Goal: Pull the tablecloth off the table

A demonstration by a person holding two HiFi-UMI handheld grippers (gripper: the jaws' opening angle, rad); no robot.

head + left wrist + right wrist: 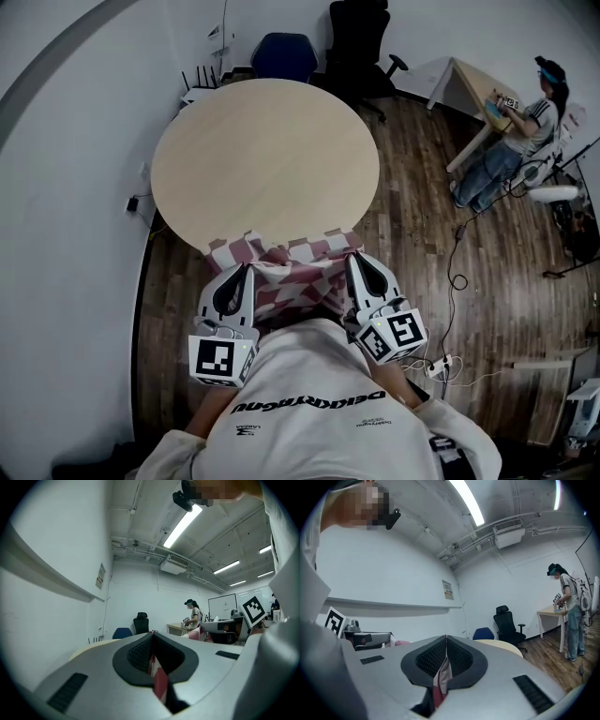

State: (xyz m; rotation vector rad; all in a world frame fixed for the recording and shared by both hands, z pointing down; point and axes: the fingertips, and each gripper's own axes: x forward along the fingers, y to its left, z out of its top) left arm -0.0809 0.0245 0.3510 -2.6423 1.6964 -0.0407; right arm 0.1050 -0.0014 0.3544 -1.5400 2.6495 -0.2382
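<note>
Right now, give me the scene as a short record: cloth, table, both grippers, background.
tablecloth: red-and-white checked, bunched between the grippers, far edge at the table's near rim
table: round, pale wood, nearly all of the top uncovered
left gripper: shut on the tablecloth
right gripper: shut on the tablecloth
background: person at a desk, far right

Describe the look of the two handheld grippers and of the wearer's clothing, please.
Both the left gripper and the right gripper have light grey, tapering shells with a black teardrop-shaped inset. The pads are black and ribbed. Each carries a white cube with black square markers. The person wears a white top with dark lettering.
</note>
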